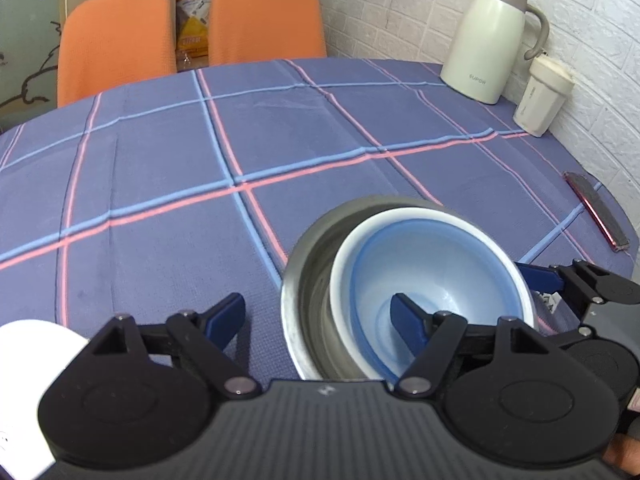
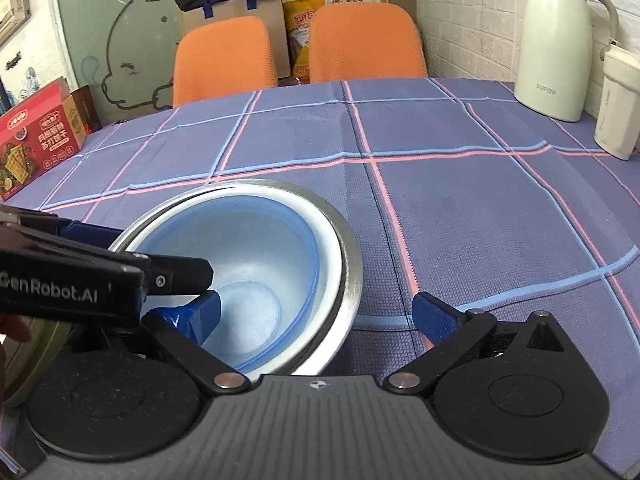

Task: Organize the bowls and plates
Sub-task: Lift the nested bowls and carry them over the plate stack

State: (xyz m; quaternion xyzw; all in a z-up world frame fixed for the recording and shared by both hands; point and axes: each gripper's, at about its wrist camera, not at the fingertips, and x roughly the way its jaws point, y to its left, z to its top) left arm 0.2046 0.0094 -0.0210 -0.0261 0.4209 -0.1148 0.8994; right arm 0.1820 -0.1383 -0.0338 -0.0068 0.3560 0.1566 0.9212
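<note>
Straddling the stacked bowls (image 1: 432, 280) from opposite sides: left gripper (image 1: 320, 320) and right gripper (image 2: 320, 312), jaws open, gripping nothing, one finger each inside

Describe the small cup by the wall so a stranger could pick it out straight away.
Start at the round table with the blue checked cloth and look to its far right edge, against the white brick wall. There stands a tall cream jug with a handle. The small cup stands just beside it, nearer the camera: much shorter, no handle, cream with a lid.
</note>
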